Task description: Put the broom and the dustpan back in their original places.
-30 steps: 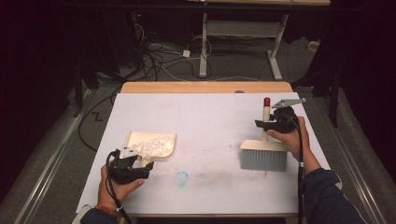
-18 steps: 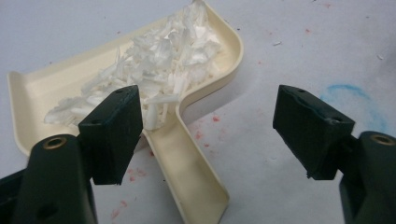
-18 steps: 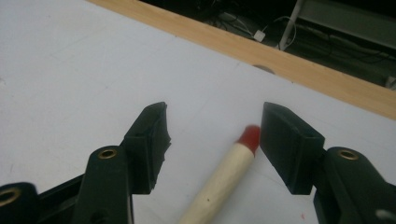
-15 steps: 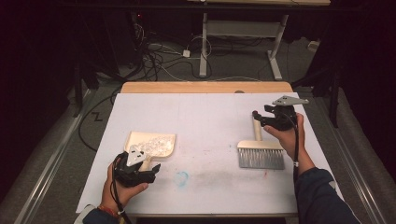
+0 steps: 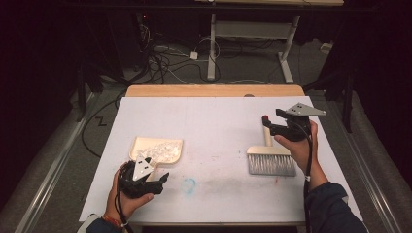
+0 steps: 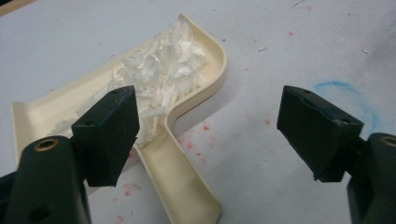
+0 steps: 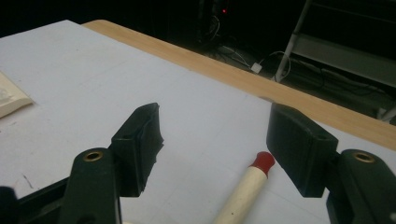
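The left claw [image 5: 158, 177] stood released, its jaws having just been opening, with nothing pressed between them. In the left gripper view the cream dustpan's [image 6: 187, 116] handle ran up between the spread jaws, nearer the left one and touching neither, and its pan lay just beyond the tips, heaped with white shreds [image 6: 159, 74]. In the high view the dustpan [image 5: 156, 148] lay flat on the tabletop [image 5: 214, 121], just ahead of that claw. A faint blue ring [image 5: 188, 184] marked the sheet just right of the claw.

The right claw [image 5: 268, 125] was also released, its jaws having just been opening. In the right gripper view the brush's [image 7: 243, 189] cream handle with its red tip lay below and between the open jaws, free of both. In the high view the brush [image 5: 269, 158] lay on the tabletop, bristles toward the person, handle end under the claw.
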